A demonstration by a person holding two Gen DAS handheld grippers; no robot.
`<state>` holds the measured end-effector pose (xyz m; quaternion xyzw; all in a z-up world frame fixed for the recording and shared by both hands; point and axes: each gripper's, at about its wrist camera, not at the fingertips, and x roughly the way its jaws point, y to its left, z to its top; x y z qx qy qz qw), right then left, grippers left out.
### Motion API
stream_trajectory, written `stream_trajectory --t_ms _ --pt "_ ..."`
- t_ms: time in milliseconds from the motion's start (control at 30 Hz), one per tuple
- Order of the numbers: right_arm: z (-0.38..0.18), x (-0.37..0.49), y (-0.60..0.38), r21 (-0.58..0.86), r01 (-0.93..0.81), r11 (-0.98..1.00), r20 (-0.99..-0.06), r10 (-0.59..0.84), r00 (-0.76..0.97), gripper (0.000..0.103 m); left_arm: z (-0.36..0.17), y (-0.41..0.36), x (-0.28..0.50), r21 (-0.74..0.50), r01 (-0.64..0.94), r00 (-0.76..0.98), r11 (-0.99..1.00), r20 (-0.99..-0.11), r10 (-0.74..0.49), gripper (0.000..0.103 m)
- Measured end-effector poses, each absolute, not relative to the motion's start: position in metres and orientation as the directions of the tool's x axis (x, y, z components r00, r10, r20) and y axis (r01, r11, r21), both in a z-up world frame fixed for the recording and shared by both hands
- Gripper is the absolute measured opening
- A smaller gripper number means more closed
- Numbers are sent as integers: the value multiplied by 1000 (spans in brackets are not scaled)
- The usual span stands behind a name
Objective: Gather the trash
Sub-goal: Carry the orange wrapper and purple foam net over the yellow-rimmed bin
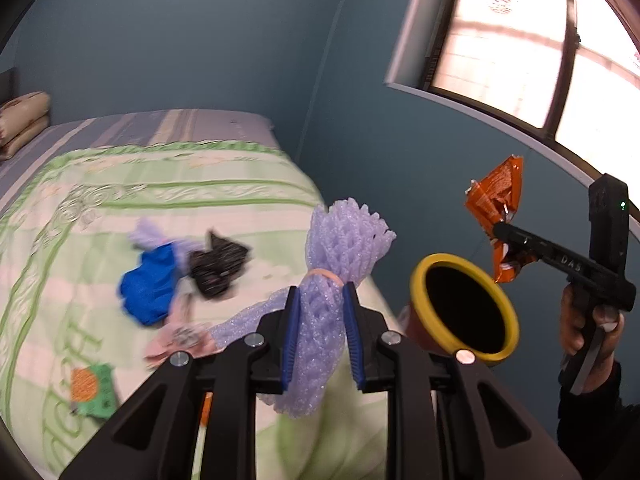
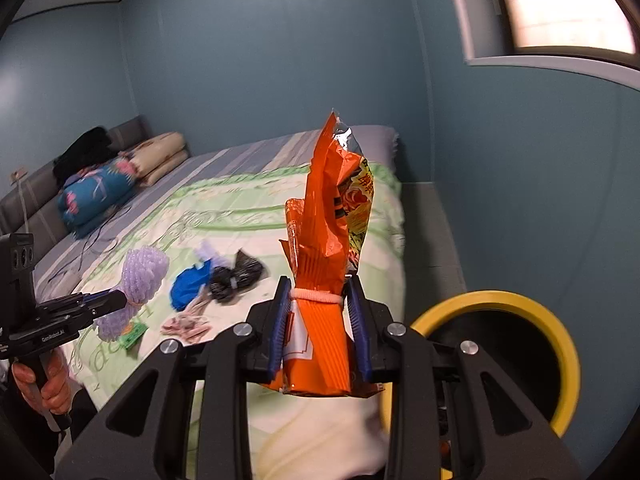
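My left gripper [image 1: 320, 300] is shut on a purple foam net sleeve [image 1: 340, 240] bound with a rubber band, held above the bed's corner. My right gripper [image 2: 318, 292] is shut on a crumpled orange snack bag [image 2: 332, 220], also banded. The orange snack bag [image 1: 498, 208] shows in the left wrist view above and right of the yellow-rimmed bin [image 1: 422, 272]. That yellow-rimmed bin [image 2: 560, 336] stands beside the bed, low right in the right wrist view. The foam sleeve [image 2: 140, 272] and left gripper [image 2: 126, 300] appear at the left there.
On the green patterned bedspread [image 1: 160, 200] lie a blue wrapper [image 1: 150, 288], a black bag [image 1: 218, 268], pink scraps [image 1: 176, 344] and a green packet [image 1: 94, 390]. Pillows and folded bedding [image 2: 120, 184] sit at the headboard. A window [image 1: 520, 48] is in the blue wall.
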<state>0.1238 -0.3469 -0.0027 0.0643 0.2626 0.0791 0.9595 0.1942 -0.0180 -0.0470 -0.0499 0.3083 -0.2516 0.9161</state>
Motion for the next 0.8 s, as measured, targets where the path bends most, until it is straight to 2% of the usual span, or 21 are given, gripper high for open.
stream_trajectory --t_ms 433,800 --pt "-4 100 -427 164 67 984 -478 20 878 27 -36 -134 218 -262 574 585 776 -531 -613 20" --pt "-33 106 -461 154 165 974 -526 -60 849 27 -58 -213 235 -295 634 493 715 -558 -668 20"
